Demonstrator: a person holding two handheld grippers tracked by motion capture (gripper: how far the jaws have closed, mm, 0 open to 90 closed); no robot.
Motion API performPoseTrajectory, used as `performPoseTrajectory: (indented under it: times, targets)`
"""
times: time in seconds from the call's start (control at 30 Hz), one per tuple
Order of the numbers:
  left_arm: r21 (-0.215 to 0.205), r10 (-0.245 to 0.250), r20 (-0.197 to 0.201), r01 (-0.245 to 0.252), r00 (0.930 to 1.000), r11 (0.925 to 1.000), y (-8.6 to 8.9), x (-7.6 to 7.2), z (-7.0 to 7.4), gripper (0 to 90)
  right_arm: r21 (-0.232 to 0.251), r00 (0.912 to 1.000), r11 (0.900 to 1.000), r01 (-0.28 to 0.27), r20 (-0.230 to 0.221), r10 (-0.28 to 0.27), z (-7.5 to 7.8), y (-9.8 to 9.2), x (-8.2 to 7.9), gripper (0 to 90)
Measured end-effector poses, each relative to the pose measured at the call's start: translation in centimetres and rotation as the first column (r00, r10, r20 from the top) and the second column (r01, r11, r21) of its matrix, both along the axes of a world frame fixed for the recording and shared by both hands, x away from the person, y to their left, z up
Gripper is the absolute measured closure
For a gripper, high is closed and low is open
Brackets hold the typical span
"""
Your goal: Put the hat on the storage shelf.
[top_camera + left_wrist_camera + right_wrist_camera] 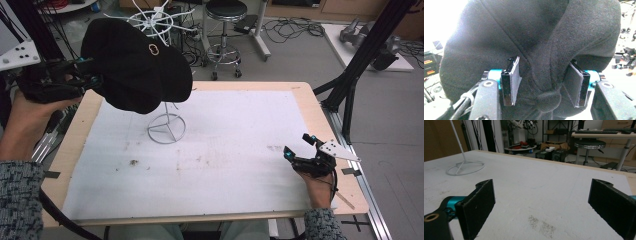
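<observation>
Left tool pinches a fold of the black cap; right tool gapes wide, gripping nothing

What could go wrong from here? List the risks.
1. The left gripper pinches only a fold of the cap, so the soft cloth may slip free.
2. The cap hangs over the wire stand, whose base is light; a sideways bump in lowering could tip it.
3. The right gripper rests open far off, so nothing steadies the stand.
</observation>
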State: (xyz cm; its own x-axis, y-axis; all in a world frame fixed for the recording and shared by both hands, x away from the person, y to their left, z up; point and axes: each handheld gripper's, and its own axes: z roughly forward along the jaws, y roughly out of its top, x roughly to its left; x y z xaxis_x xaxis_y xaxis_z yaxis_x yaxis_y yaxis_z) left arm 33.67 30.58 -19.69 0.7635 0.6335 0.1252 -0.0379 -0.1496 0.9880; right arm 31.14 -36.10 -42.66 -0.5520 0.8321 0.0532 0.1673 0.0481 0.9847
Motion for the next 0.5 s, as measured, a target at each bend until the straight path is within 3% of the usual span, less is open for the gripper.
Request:
performPoseTrajectory:
  times: [0.5]
  targets:
    - [-0.011, 0.016, 0.041, -0.015, 0.999, 0.9998, 1.8, -2.5, 0.7, 41.4, -0.001, 1.0, 1.0, 0.002, 0.001, -0.002, 0.0, -0.1, 0.0, 6.3]
